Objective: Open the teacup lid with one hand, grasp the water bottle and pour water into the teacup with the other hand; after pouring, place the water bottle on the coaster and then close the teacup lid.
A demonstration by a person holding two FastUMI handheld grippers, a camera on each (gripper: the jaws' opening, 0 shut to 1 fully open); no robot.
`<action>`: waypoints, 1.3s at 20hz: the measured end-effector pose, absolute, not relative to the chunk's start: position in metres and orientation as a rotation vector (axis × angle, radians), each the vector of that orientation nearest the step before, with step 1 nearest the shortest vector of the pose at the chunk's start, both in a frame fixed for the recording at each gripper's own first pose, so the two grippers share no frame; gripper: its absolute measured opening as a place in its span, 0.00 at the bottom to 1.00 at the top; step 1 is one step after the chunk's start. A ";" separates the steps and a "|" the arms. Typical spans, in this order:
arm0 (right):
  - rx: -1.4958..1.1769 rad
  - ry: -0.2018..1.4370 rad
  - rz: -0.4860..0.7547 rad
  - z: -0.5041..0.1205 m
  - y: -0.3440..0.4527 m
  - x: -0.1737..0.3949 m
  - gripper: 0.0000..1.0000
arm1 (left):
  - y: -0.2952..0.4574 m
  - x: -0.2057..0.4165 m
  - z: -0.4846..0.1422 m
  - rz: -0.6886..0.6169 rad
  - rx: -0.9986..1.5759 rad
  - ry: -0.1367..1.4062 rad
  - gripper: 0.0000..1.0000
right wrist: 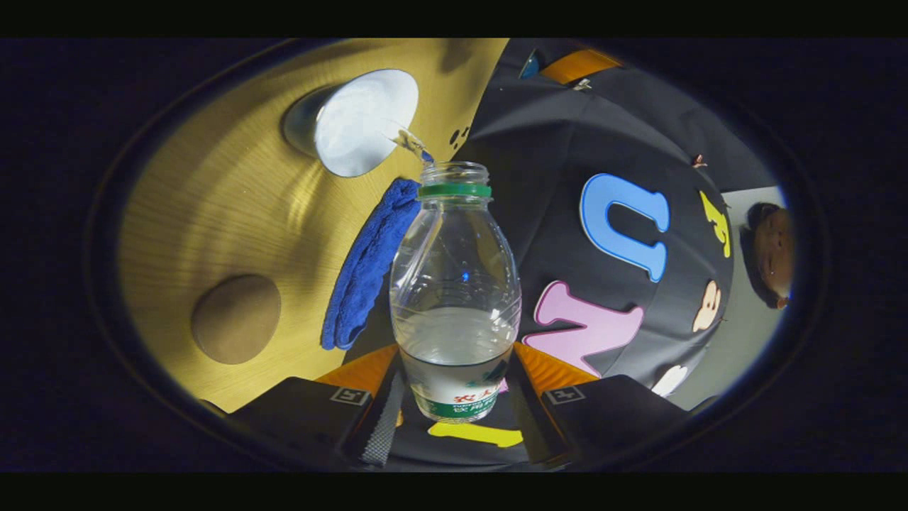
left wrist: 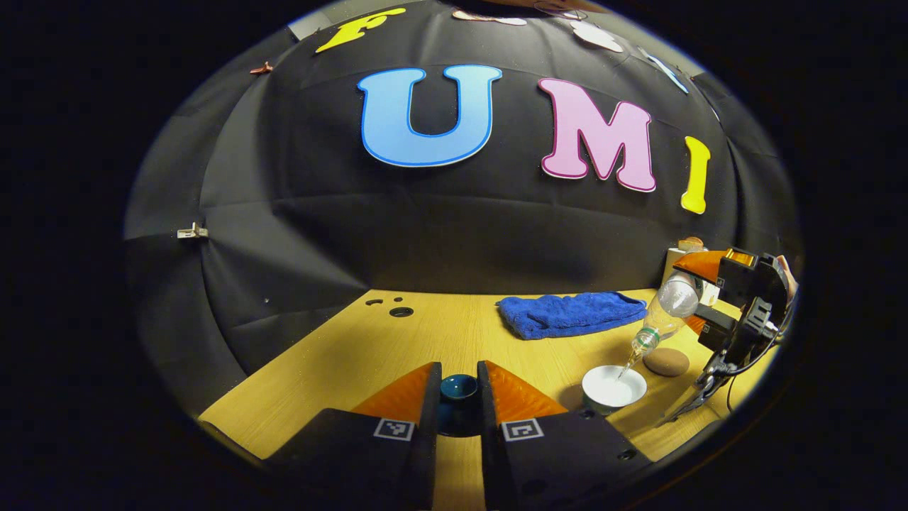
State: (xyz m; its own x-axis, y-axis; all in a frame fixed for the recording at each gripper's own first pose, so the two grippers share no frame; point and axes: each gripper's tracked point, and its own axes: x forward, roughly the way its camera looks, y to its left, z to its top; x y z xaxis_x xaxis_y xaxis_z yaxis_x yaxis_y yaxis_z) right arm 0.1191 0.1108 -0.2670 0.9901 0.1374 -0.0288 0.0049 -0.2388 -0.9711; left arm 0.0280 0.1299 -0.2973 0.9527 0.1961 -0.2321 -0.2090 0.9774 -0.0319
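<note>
Right gripper (right wrist: 454,397) clamps tilted water bottle (right wrist: 454,298), pouring into white teacup (left wrist: 614,387) | left gripper (left wrist: 458,397) pinches dark lid (left wrist: 458,387) beside teacup | coaster (left wrist: 666,362) just behind teacup

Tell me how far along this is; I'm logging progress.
Done: the lid is off, held in the left gripper away from the teacup. In hand: the right gripper tips the bottle, and a thin stream runs into the teacup. Left: stand the bottle on the coaster, which is bare, then put the lid back.
</note>
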 end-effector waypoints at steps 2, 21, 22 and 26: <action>-1.828 -0.140 0.117 -0.264 0.113 0.120 0.73 | 0.128 0.026 -0.298 0.204 -0.055 0.232 0.30; -1.936 -0.438 0.103 -0.229 0.138 0.138 0.74 | 0.136 0.011 -0.301 0.231 -0.060 0.235 0.30; -1.937 -0.454 0.110 -0.228 0.141 0.138 0.74 | 0.136 0.011 -0.300 0.231 -0.061 0.235 0.30; -1.933 -0.474 0.118 -0.229 0.145 0.138 0.70 | 0.136 0.011 -0.299 0.236 -0.061 0.236 0.30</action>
State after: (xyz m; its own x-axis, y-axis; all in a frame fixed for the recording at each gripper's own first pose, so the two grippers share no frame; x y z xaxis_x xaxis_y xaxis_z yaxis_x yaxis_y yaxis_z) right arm 0.1377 0.1451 -0.2290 0.9152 0.3793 0.1360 0.2714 -0.3306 -0.9039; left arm 0.0109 0.1356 -0.2990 0.9448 0.2248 -0.2384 -0.2391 0.9704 -0.0324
